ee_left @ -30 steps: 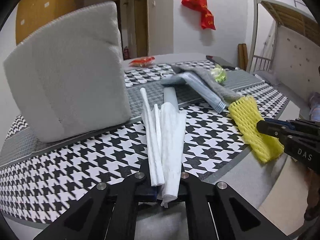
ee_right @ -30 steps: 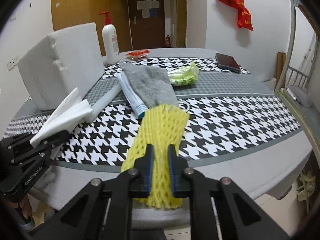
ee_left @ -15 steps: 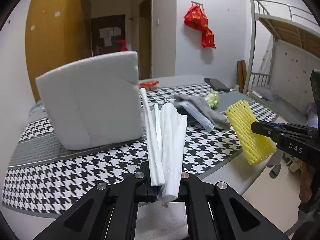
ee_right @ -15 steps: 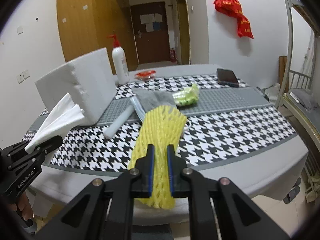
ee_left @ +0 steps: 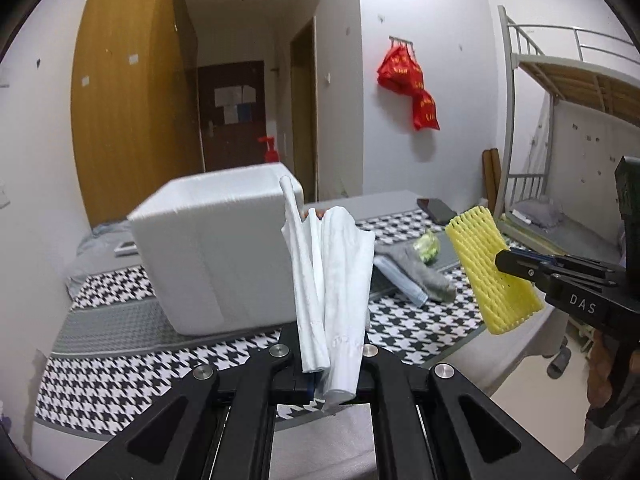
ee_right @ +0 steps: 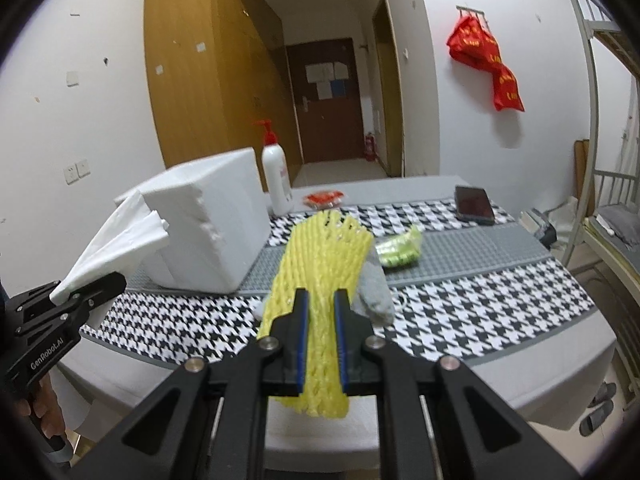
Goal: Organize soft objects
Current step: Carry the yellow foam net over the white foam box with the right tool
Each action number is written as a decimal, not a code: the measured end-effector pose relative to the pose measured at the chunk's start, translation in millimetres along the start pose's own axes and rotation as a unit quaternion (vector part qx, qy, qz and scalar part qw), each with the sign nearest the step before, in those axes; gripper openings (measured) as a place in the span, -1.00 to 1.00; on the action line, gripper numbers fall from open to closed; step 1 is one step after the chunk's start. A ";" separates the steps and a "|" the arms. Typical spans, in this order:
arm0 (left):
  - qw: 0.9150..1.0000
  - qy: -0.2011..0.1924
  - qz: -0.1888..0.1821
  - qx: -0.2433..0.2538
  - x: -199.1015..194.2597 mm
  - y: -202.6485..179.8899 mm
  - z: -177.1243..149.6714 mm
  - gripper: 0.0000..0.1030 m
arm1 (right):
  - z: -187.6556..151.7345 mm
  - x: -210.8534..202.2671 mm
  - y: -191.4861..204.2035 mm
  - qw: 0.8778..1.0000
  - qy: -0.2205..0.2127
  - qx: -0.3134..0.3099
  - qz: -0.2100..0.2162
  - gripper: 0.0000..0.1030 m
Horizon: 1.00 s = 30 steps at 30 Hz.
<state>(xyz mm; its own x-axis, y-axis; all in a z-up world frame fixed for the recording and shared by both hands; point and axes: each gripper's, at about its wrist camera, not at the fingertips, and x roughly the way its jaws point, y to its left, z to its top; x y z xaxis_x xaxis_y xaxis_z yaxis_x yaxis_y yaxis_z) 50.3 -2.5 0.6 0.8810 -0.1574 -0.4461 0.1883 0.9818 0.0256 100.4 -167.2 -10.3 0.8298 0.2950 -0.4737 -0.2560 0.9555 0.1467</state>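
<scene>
My left gripper [ee_left: 329, 354] is shut on a folded white tissue [ee_left: 332, 276], which stands up from the jaws above the near table edge. That tissue [ee_right: 116, 242] and left gripper [ee_right: 86, 288] show at the left of the right wrist view. My right gripper [ee_right: 320, 312] is shut on a yellow foam net sleeve [ee_right: 320, 264], lifted off the table; the sleeve [ee_left: 490, 268] also shows at the right of the left wrist view. A grey cloth [ee_left: 420, 270] and a green packet [ee_right: 400, 250] lie on the houndstooth table cover [ee_right: 480, 312].
A white foam box [ee_right: 208, 236] stands on the table's left, open side up, with a pump bottle [ee_right: 276, 178] behind it. A phone [ee_right: 474, 204] and a red packet [ee_right: 324, 199] lie far back. A bunk bed [ee_left: 568, 128] is at right.
Both grippers have risen with their loads and tilted upward, so the table sits lower in both views and the box's open top now shows.
</scene>
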 end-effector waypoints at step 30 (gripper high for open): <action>0.996 -0.057 0.056 -0.032 -19.0 47.0 22.4 -0.89 | 48.0 10.0 52.1 0.995 -0.052 -0.053 0.071 -0.71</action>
<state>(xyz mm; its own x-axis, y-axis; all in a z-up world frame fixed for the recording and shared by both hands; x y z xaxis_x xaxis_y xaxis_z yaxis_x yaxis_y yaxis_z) 52.2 44.3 30.3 0.9392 -0.0531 -0.3393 0.0602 0.9981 0.0104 119.2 -114.5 34.4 0.8272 0.4303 -0.3614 -0.4201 0.9007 0.1110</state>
